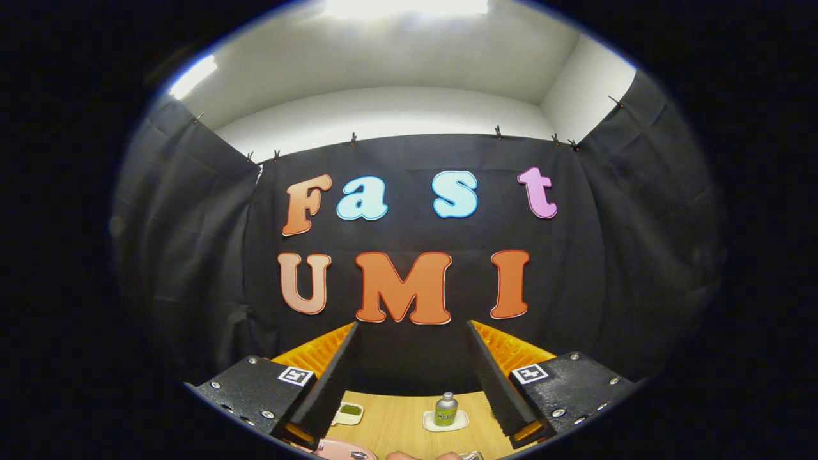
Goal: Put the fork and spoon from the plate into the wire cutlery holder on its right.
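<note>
My gripper (412,329) is held high above the wooden table (402,425), level with the booth wall, and its two black fingers with orange backs stand wide apart with nothing between them. Far below, between the fingers, a sliver of the pink plate (332,449) shows with the shiny end of a utensil (358,455) on it. A bit of metal (471,455) that may belong to the wire cutlery holder peeks out to the plate's right. Most of the plate, the cutlery and the holder are hidden.
A small white dish with something green (349,412) sits at the back left of the table. A small green bottle with a silver cap (445,410) stands on a white coaster at the back right. A fingertip of a person (399,456) shows beside the plate.
</note>
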Demonstrator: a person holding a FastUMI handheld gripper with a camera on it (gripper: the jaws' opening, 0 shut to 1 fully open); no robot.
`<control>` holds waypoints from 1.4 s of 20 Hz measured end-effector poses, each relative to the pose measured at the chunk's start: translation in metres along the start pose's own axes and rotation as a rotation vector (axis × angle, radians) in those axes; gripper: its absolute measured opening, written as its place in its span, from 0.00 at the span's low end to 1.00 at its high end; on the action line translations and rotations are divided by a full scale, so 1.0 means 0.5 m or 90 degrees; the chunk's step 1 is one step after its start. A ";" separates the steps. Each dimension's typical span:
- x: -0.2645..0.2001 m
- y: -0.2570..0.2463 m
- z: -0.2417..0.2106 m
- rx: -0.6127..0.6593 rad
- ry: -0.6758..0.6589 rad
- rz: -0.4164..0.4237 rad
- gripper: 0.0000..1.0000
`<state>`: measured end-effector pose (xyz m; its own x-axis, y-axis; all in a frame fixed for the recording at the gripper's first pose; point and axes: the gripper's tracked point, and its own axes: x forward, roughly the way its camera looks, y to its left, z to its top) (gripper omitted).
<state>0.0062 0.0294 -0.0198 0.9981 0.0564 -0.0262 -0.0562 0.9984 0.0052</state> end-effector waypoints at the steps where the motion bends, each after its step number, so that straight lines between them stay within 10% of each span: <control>1: 0.002 0.007 -0.012 0.000 0.005 0.005 0.97; 28: -0.137 0.242 -0.729 -0.020 0.623 0.083 0.95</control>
<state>-0.0788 0.1477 -0.3819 0.5227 0.1299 -0.8426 -0.1792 0.9830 0.0404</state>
